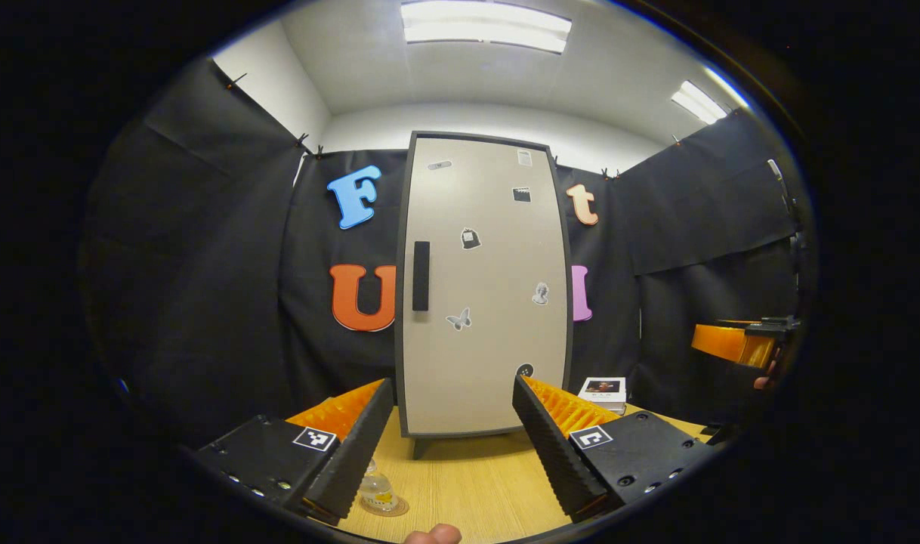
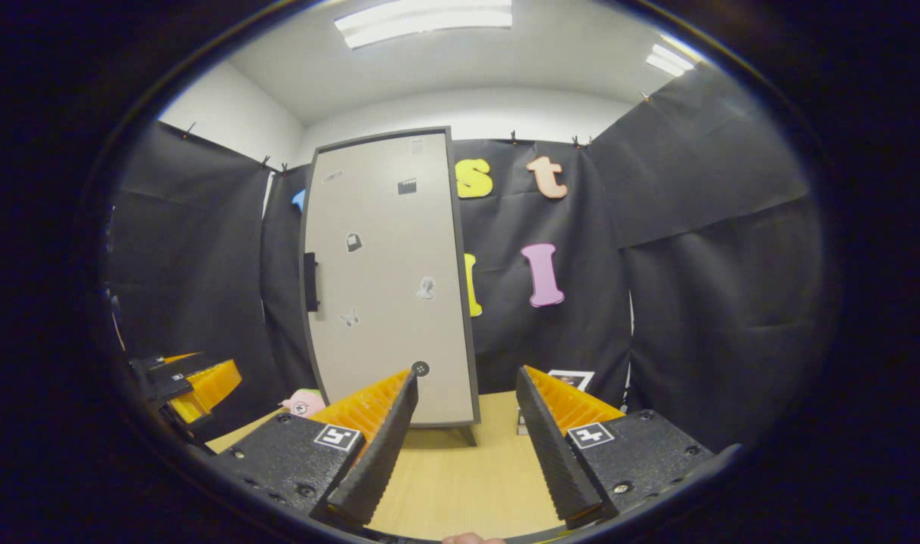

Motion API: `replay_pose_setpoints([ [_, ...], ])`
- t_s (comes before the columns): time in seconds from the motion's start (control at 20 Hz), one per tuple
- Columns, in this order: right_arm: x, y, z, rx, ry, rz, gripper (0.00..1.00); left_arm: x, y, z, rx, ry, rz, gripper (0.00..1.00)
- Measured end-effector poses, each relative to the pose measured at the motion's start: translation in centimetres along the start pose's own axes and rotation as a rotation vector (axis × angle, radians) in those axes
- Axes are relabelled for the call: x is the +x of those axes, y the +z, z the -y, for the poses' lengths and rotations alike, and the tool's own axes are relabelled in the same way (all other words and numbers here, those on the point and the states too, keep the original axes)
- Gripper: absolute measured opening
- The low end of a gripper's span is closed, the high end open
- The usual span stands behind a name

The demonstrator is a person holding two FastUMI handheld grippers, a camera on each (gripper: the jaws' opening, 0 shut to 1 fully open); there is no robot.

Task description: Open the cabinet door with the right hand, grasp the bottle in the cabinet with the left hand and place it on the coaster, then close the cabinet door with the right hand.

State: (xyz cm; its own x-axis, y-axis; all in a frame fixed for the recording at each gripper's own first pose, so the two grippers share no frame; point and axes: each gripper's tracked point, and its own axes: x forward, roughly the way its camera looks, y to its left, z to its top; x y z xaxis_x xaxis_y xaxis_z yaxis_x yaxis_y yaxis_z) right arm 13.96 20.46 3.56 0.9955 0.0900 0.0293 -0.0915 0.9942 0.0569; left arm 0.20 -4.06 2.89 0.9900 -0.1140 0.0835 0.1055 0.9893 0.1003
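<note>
My left claw (image 1: 452,446) is spread wide with nothing in it, and it points at the cabinet (image 1: 484,287). The cabinet stands on the tabletop (image 1: 467,483) with its door (image 1: 498,302) shut. A dark handle (image 1: 421,276) sits on the door's left side, and little stickers dot the front. The bottle (image 1: 375,491) sits on the round coaster (image 1: 392,508), in front of the cabinet and to its left, right by my left claw's finger. A small white box (image 1: 603,391) rests at the cabinet's right side. My right claw (image 2: 464,446) is spread wide too, holding nothing, and it also faces the cabinet. A small pink thing (image 2: 303,402) lies at the cabinet's left side.
</note>
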Motion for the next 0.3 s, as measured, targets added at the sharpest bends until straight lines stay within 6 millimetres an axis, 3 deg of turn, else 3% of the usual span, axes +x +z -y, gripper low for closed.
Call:
replay_pose_setpoints([
  [0.3,-0.06,0.27,-0.24,-0.014,0.004,0.008,0.85,-0.14,0.02,-0.20,-0.011,0.004,-0.001,0.96],
])
